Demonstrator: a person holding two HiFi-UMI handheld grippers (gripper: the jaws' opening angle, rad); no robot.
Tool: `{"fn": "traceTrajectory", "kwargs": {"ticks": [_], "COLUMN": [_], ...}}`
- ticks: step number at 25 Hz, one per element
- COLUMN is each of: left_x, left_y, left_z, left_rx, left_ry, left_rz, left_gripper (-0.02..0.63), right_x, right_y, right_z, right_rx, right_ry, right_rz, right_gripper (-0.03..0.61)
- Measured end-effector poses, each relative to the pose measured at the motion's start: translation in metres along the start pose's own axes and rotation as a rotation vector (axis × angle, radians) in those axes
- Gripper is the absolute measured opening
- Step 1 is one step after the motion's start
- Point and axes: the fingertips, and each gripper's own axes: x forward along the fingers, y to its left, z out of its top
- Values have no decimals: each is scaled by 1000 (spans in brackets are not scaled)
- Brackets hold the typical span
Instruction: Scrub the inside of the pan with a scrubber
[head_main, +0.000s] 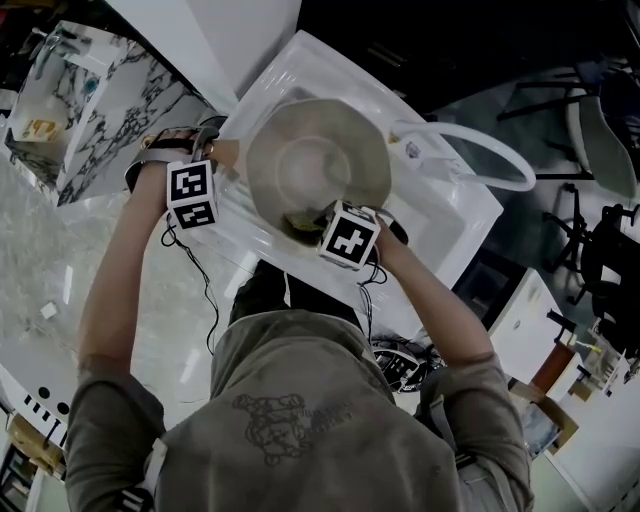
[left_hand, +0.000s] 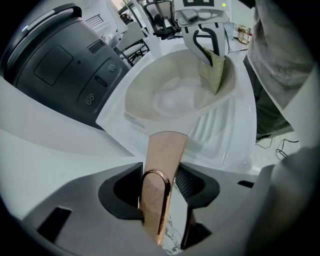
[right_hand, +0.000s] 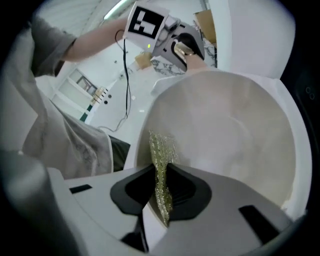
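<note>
Head view: my left gripper (head_main: 212, 152) sits at the left edge of the pan (head_main: 318, 160), and my right gripper (head_main: 318, 225) hangs over its near rim with the scrubber (head_main: 300, 222).

Left gripper view: my jaws are clamped on the copper handle (left_hand: 166, 150), which runs straight ahead into the bowl.

Right gripper view: my jaws pinch the scrubber, with its free edge poking forward. The pan's floor lies ahead and to the right, so I reckon the stroke goes there.
</note>
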Motion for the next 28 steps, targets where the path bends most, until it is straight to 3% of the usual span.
{"fn": "traceTrajectory", "kwargs": {"ticks": [6, 12, 19, 28], "left_x": [-10, -42, -76, -136], "left_y": [11, 20, 27, 50], "left_z": [-9, 1, 17, 47], "left_rx": [-138, -253, -326, -554], "left_ry": [24, -73, -146, -370], "left_rz": [29, 57, 123, 231], "left_gripper": [221, 221, 221, 218], "right_x": [-27, -72, -122, -192], "right_y": [3, -11, -25, -37], "right_z": [58, 91, 101, 93], "right_rx": [181, 259, 272, 311], "right_ry": [-381, -713, -911, -1063], "right_rz": [95, 18, -138, -326], "right_gripper": [74, 74, 74, 74]}}
